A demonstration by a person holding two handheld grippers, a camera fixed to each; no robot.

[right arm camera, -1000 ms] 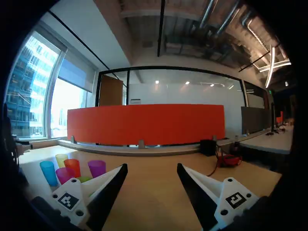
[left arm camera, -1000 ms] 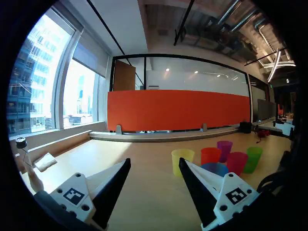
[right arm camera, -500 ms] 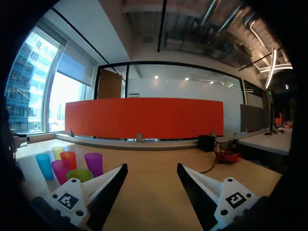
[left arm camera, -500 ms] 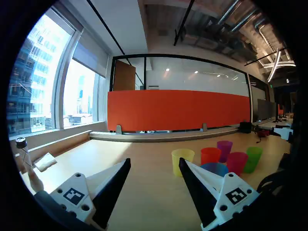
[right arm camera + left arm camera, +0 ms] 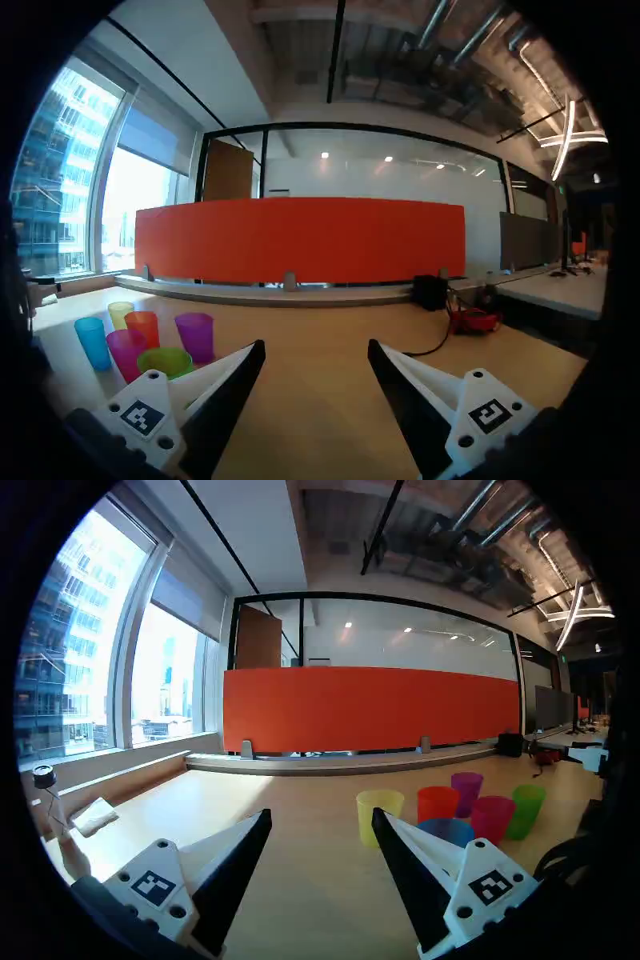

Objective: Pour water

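Cups are translucent coloured plastic, so they are judged light, thin-walled and likely to flex if squeezed hard. They look smooth, so slip is expected if wet. Fill level can't be told in either view, so the source cup is not identified. In the left gripper view the cluster sits lower right of centre: yellow cup (image 5: 379,816) on the left flank, orange cup (image 5: 437,802), purple cup (image 5: 466,792), pink cup (image 5: 492,818), green cup (image 5: 526,810), and blue cup (image 5: 448,830) partly hidden behind a finger. In the right gripper view the same cluster is seen at lower left, with the green one nearest. All are upright and packed close on the wooden surface (image 5: 304,880); whether they touch can't be told. Hold is best taken across the wall around mid-height or just above, with light squeeze; the taper, wider at the rim, should resist sliding down. The rim is to be avoided since it deforms most easily. Yellow is the most exposed, so it is judged easiest to reach without bumping neighbours. Left gripper (image 5: 320,813) jaws are spread wide with nothing between them, short of the cups. Right gripper (image 5: 315,344) jaws are likewise wide and empty, aimed at bare surface to the right of the cluster. An orange partition (image 5: 368,708) is seen along the far edge, with windows at frame left.
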